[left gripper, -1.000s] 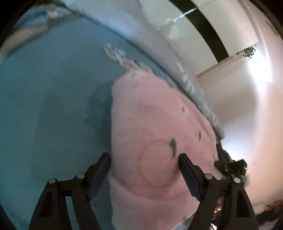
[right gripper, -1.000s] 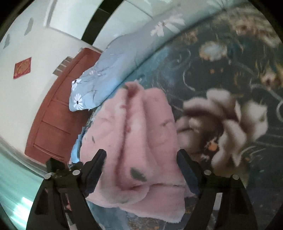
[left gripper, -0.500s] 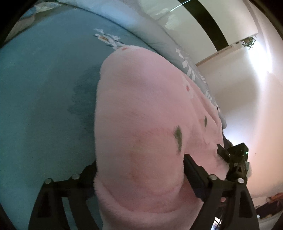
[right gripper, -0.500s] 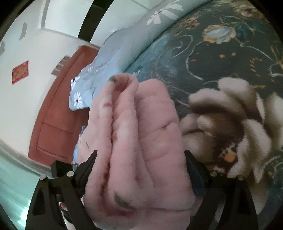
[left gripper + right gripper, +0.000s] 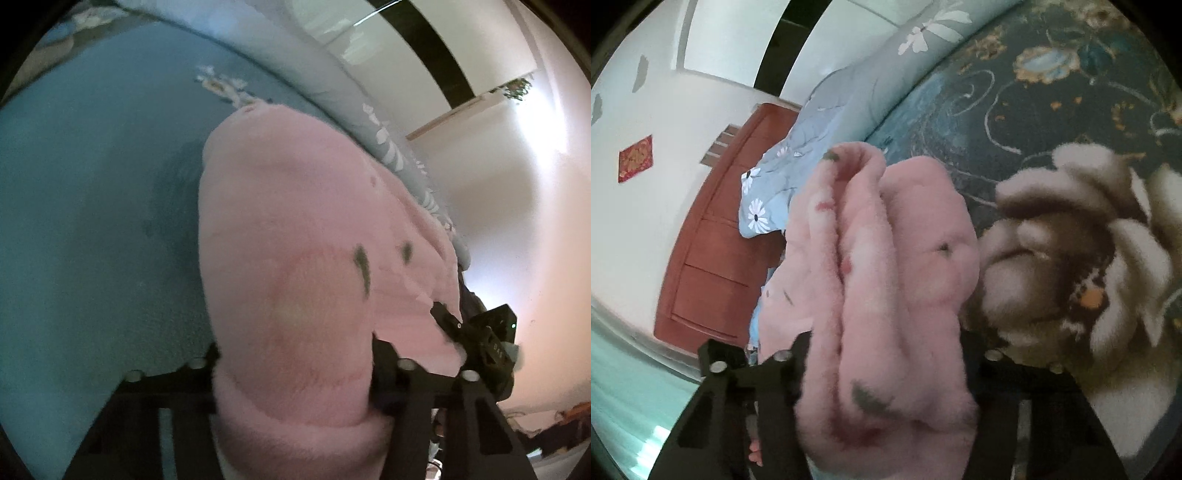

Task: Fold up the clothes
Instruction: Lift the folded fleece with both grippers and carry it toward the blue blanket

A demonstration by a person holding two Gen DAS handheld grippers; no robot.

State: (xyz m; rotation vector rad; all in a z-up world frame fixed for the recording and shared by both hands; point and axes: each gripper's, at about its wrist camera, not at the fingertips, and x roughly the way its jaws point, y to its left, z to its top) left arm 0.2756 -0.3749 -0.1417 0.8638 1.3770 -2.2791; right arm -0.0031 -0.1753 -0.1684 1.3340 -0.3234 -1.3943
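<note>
A fluffy pink garment (image 5: 295, 266) with small green and red marks lies on the bed and bulges between both pairs of fingers. My left gripper (image 5: 295, 369) is shut on one end of it; the fingertips are buried in the pile. My right gripper (image 5: 886, 354) is shut on the bunched, folded other end of the pink garment (image 5: 886, 280). The right gripper's black body (image 5: 487, 347) shows at the garment's far edge in the left wrist view.
The garment rests on a teal bedspread (image 5: 81, 221), dark with a large cream flower (image 5: 1082, 258) in the right wrist view. A pale blue floral quilt (image 5: 857, 103) lies along the bed's far side. A red-brown wooden door (image 5: 716, 258) and white walls stand beyond.
Both grippers moved forward over the pink garment and closed on it; the fabric now fills the gap between each pair of fingers and bulges up.
</note>
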